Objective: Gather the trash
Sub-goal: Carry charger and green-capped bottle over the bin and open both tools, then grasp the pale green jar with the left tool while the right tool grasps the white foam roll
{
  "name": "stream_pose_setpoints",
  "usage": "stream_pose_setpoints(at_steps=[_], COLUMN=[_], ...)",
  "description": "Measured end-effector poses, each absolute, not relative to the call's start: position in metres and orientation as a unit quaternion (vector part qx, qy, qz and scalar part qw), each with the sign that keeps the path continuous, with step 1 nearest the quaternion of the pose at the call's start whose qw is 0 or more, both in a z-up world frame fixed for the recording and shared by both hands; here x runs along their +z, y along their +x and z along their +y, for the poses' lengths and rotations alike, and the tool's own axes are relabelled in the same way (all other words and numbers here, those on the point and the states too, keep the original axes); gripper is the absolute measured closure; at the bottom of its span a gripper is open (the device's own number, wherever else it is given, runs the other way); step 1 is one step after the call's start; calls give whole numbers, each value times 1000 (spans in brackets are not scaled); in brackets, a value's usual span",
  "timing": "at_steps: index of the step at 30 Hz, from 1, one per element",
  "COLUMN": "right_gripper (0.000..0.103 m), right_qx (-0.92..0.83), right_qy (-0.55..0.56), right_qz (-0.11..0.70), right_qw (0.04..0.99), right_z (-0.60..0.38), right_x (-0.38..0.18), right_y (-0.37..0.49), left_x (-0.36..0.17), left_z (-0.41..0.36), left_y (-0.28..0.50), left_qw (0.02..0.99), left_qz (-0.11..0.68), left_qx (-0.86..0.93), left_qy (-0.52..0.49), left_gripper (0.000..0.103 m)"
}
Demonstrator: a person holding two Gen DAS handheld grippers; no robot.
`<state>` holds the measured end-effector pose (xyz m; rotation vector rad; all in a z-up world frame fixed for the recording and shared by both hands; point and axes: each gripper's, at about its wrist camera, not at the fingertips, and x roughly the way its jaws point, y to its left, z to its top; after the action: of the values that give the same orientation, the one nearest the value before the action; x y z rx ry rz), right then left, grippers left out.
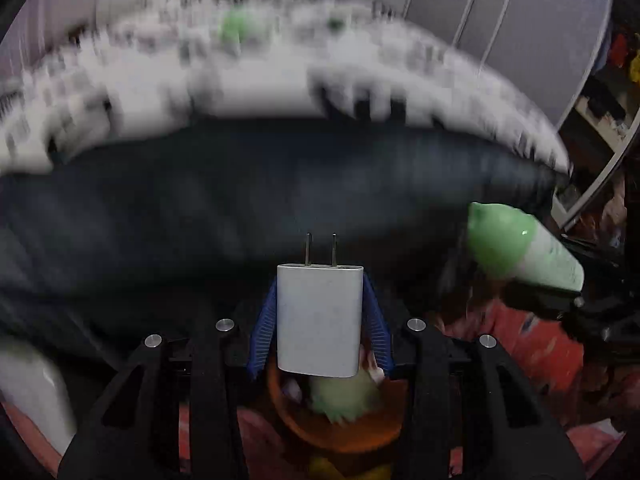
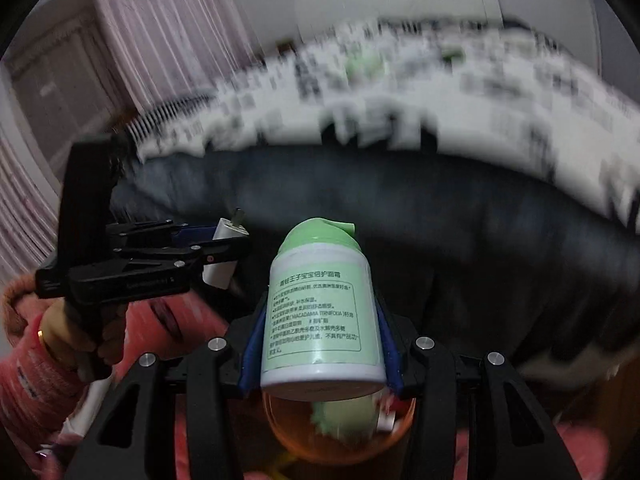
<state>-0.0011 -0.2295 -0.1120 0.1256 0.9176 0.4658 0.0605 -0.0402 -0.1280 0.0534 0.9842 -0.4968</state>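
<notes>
White charger [image 1: 319, 322], clenched between the blue pads of the left gripper [image 1: 319, 320], stands with its long axis along the jaws and its two prongs pointing away toward the dark bedding [image 1: 240, 200]; it hangs just above an orange bin [image 1: 340, 436] that already holds green and white scraps. Green-capped cream bottle [image 2: 320, 320], grasped at its sides by the right gripper [image 2: 322, 332], likewise lies lengthwise along the jaws, cap far, base near, over the same orange bin [image 2: 296, 440]. For a clean drop, each item is best centred over the bin mouth and released one at a time, so neither strikes the rim.
</notes>
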Motion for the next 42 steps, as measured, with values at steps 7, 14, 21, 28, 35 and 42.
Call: stream_pose_setpoints(at_steps=[7,14,21,28,35,42], right_gripper=[56,29,29,29,29,29], right_qx=[157,126,111,105,107,137], right_qy=[31,78,100,95,105,94], right_qz=[562,593,595,590,585,588], right_qw=[811,792,789,795,797,792], right_z=[-215,-234,-243,-242,-246,-235], right_x=[-237,-267,-271,-272,-269,-271], right_y=[18,34,33,34,31,32], left_x=[-271,-295,-296,-292,-247,-108], left_z=[-83,-76,-64,-67,-64,-40], left_y=[71,85,86,76,59,56], left_qw=[767,750,751,760,791,873], left_qz=[608,641,642,631,591,454], left_qx=[-194,-159,-151,-152,-153,-165], left_qy=[68,42,17,23,44,67], left_gripper=[63,44,42,42,42,40])
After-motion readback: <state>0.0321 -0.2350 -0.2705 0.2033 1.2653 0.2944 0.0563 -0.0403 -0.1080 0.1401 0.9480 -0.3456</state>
